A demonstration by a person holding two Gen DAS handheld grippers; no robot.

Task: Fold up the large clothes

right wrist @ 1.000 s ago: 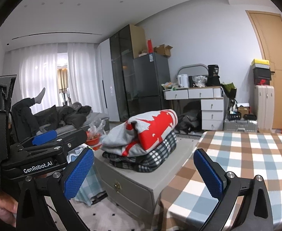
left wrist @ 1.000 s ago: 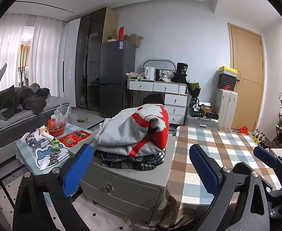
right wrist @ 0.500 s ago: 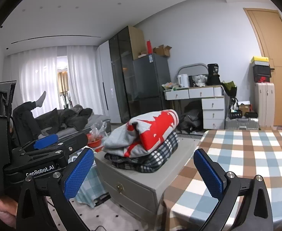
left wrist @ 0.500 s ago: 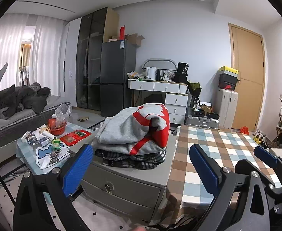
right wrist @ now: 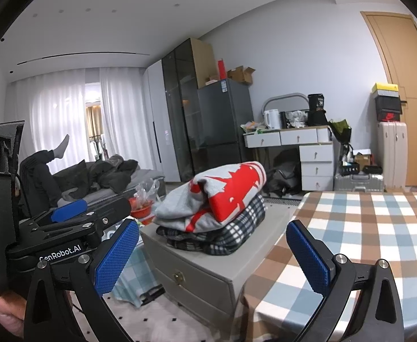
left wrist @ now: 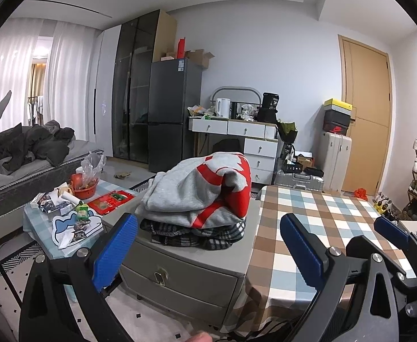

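A folded grey sweatshirt with a red print (left wrist: 205,191) lies on top of a black-and-white plaid garment (left wrist: 202,235) on a grey drawer cabinet (left wrist: 185,273). The pile also shows in the right wrist view (right wrist: 217,196). My left gripper (left wrist: 208,245) is open and empty, held in the air short of the pile. My right gripper (right wrist: 212,252) is open and empty, also short of the pile. The left gripper's body (right wrist: 60,233) shows at the left of the right wrist view. The right gripper's blue pad (left wrist: 390,229) shows at the right of the left wrist view.
A table with a brown-and-blue checked cloth (left wrist: 316,222) stands right of the cabinet. A low table with snacks and a red bowl (left wrist: 77,202) stands left of it. A person lies on a sofa (right wrist: 74,176) at far left. A fridge, desk and suitcases line the back wall.
Both grippers have drifted slightly with the cameras; the pile sits a little differently in the views. Both stay open and empty. The clothes have not moved.
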